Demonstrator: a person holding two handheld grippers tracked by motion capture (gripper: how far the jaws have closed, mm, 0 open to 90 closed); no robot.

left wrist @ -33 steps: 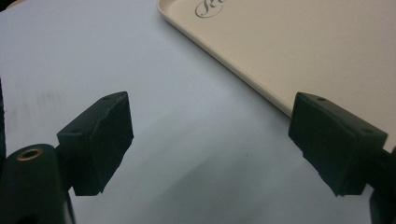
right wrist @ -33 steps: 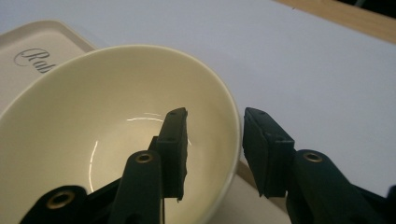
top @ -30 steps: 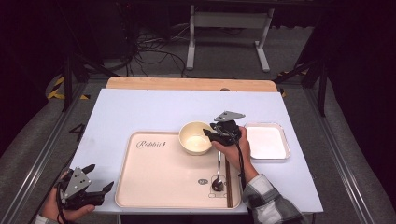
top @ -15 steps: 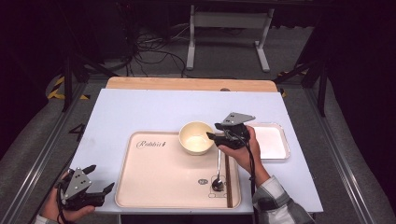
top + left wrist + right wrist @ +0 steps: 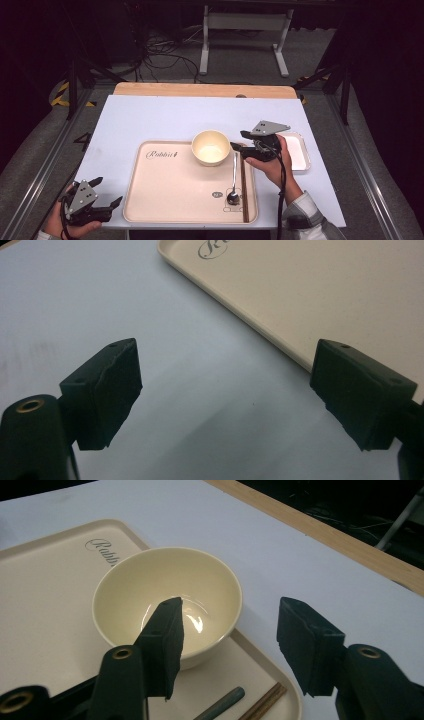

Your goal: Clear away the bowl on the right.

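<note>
Right tongs (image 5: 241, 142) apart by bowl (image 5: 210, 147) (prob. empty), left tongs (image 5: 106, 192) apart nr tray (image 5: 170, 200).

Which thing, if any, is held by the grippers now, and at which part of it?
Nothing is held. The right gripper stands open just short of the bowl, its jaws apart with only air between. The left gripper is open too, over the bare table beside the tray.

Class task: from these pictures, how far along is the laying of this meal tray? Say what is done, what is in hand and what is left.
Done: the bowl, spoon and chopsticks already lie on the tray. In hand: nothing; the right hand-held gripper sits open beside the bowl's rim, and the left hand-held gripper is open off the tray's corner. Left, probably: the white dish sits off the tray.
</note>
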